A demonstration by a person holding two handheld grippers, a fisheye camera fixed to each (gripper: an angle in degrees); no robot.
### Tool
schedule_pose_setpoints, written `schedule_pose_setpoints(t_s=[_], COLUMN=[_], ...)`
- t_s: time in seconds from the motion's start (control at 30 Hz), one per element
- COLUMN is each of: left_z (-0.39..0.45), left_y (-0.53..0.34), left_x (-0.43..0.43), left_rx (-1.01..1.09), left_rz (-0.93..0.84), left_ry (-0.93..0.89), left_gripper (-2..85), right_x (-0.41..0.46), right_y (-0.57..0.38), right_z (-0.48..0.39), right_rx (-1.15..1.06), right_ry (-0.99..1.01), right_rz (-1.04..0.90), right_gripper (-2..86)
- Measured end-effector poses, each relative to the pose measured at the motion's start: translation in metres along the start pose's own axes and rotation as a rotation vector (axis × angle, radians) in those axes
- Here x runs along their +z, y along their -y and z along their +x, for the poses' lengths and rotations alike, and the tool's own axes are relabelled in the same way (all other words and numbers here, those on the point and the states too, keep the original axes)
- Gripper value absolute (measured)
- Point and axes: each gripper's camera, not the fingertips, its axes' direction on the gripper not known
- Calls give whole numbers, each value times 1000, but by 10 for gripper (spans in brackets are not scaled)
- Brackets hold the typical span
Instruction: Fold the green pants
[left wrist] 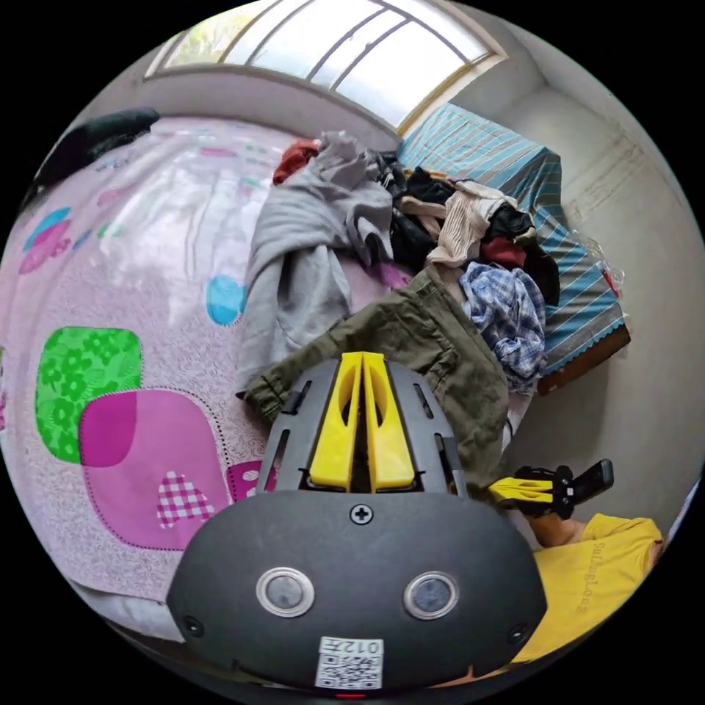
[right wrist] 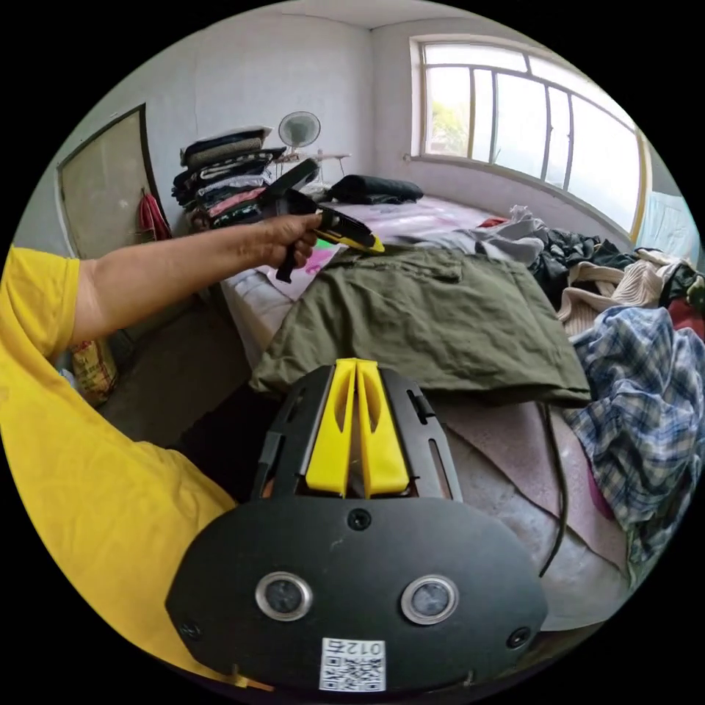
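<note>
Left tool (left wrist: 361, 360) pressed together, empty, over pants (right wrist: 433, 316) hem. Right tool (right wrist: 355, 366) likewise pressed together, empty, just short of near edge. Pants flat on bed (left wrist: 147, 242), long axis running between tools; either equally near.

Left tongs (left wrist: 361, 360) closed; right tongs (right wrist: 355, 365) closed.

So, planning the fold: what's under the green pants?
The olive-green cotton pants lie on the pink patterned bedsheet; anything beneath them is covered.
</note>
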Motion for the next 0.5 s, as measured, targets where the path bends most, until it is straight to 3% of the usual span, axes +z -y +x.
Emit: schedule_pose_setpoints(t_s=[0.1, 0.23, 0.3, 0.5], left_z=[50, 108, 117, 75], left_y=[11, 39, 41, 58], left_x=[-24, 42, 74, 89], left_rx=[134, 376, 423, 200], left_rz=[116, -216, -326, -314], left_ry=[78, 14, 96, -6], left_gripper=[3, 2, 1, 0], right_x=[-9, 22, 35, 40], right_y=[14, 39, 44, 16], right_z=[24, 49, 59, 76], right_rx=[39, 85, 112, 154], right_ry=[-16, -8, 17, 6], right_rz=[94, 65, 20, -1], right_gripper=[2, 1, 1, 5])
